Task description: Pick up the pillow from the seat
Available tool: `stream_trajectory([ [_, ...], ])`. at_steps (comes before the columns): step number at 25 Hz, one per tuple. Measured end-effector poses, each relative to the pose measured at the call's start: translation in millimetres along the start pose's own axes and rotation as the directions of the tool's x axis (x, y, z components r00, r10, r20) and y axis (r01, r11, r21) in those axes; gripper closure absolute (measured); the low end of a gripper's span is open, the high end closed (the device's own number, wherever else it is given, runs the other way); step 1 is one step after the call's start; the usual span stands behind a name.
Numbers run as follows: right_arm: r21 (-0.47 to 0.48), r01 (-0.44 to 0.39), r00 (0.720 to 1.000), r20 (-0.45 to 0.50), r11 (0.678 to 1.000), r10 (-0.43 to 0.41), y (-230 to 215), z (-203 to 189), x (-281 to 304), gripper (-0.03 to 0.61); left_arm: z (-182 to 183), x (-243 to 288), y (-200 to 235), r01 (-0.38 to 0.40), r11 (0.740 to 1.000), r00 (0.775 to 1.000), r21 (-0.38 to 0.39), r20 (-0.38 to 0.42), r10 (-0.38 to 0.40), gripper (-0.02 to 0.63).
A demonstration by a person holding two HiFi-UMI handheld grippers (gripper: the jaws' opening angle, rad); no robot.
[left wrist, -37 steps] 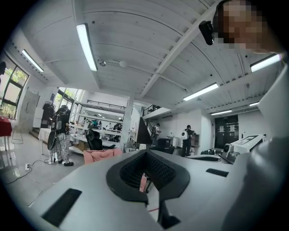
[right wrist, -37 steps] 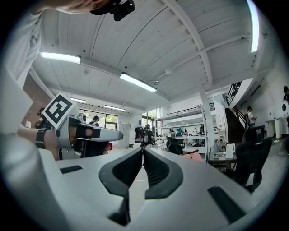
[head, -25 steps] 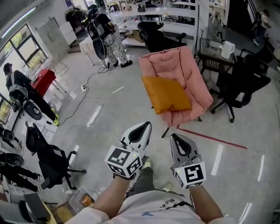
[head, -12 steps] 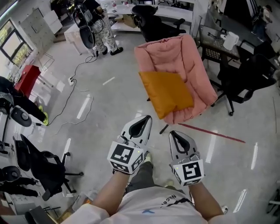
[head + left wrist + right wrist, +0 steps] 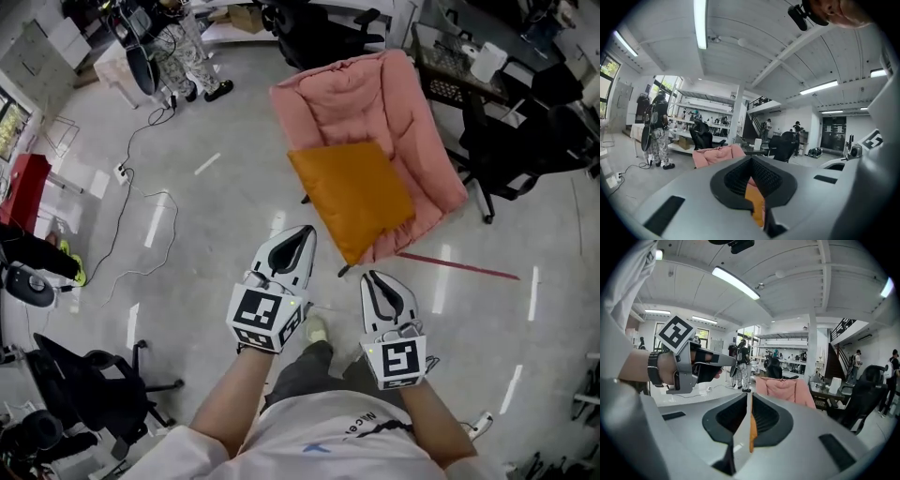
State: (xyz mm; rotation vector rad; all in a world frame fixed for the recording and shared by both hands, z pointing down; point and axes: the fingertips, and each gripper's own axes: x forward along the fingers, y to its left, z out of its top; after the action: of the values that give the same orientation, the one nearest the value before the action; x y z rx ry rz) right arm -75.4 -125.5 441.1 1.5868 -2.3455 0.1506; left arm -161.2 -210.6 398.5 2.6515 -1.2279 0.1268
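An orange pillow (image 5: 352,193) lies on the seat of a pink padded chair (image 5: 361,94). It hangs a little over the seat's front edge. My left gripper (image 5: 300,234) and right gripper (image 5: 373,278) are both held low in front of the chair, short of the pillow, shut with nothing in them. In the left gripper view the pillow (image 5: 755,202) shows as an orange sliver past the closed jaws, with the pink chair (image 5: 717,154) behind. In the right gripper view a thin strip of the pillow (image 5: 752,430) shows below the chair (image 5: 785,389).
Black office chairs stand right of the pink chair (image 5: 525,141) and at the lower left (image 5: 84,394). A person (image 5: 178,47) stands at the far left. A cable (image 5: 131,225) trails over the floor. A red floor line (image 5: 459,265) runs right of the chair's legs.
The pink chair and pillow have come nearer and lower in the head view. Both grippers stay shut and side by side in front of me.
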Motion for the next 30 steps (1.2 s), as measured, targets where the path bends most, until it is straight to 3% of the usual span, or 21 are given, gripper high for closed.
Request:
stream_trajectory([
  [10, -0.054, 0.045, 0.992, -0.112, 0.997, -0.051, -6, -72, 59, 0.546, -72, 59, 54, -0.020, 0.999, 0.997, -0.039, -0.080, 0.017, 0.604],
  [17, -0.164, 0.036, 0.984, -0.169, 0.986, -0.064, -19, -148, 104, 0.430, -132, 113, 104, -0.111, 0.979, 0.991, -0.172, -0.096, 0.095, 0.598],
  [25, -0.389, 0.003, 0.979, -0.187, 0.921, -0.083, -12, -231, 137, 0.331, -205, 167, 156, -0.177, 0.942, 0.982, -0.286, -0.114, 0.150, 0.446],
  [28, -0.447, -0.002, 0.978, -0.189, 0.895, -0.092, -9, -256, 144, 0.305, -224, 185, 173, -0.199, 0.919, 0.979, -0.340, -0.110, 0.171, 0.359],
  [30, -0.474, 0.000, 0.976, -0.192, 0.881, -0.103, -6, -271, 148, 0.296, -233, 195, 182, -0.202, 0.907, 0.979, -0.370, -0.109, 0.174, 0.336],
])
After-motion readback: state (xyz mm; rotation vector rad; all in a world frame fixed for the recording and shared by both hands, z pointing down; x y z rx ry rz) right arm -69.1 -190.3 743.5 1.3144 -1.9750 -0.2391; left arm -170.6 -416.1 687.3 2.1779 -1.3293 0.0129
